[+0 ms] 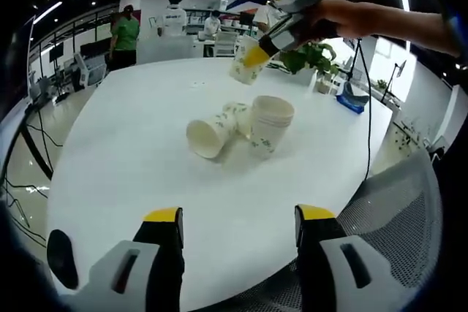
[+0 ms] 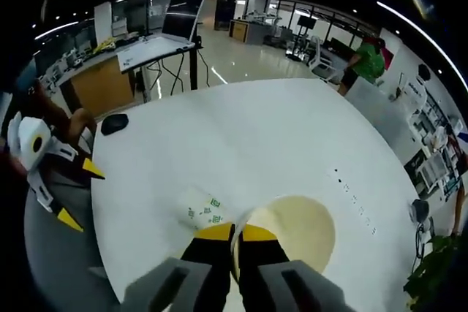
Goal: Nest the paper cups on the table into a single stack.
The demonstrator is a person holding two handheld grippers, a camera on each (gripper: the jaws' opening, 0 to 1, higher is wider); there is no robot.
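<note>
A white paper cup with green print [image 1: 212,131] lies on its side mid-table, its mouth towards me. Right beside it stands a short upright stack of cups [image 1: 270,123]. Above the far side of the white table [image 1: 131,151], my right gripper [image 1: 257,50] holds another printed cup [image 1: 245,65] in the air by its rim. In the right gripper view, the right gripper [image 2: 235,235] is shut on the held cup's [image 2: 296,228] rim, with the lying cup [image 2: 203,210] below. My left gripper [image 1: 239,217] is open and empty near the table's front edge, and the left gripper [image 2: 51,173] appears at the left.
A mesh office chair [image 1: 395,202] stands at the table's near right. A potted plant [image 1: 311,56] and a blue object [image 1: 353,99] sit at the far right edge. A black mouse [image 2: 115,123] lies on the table. People stand by desks [image 1: 175,16] behind.
</note>
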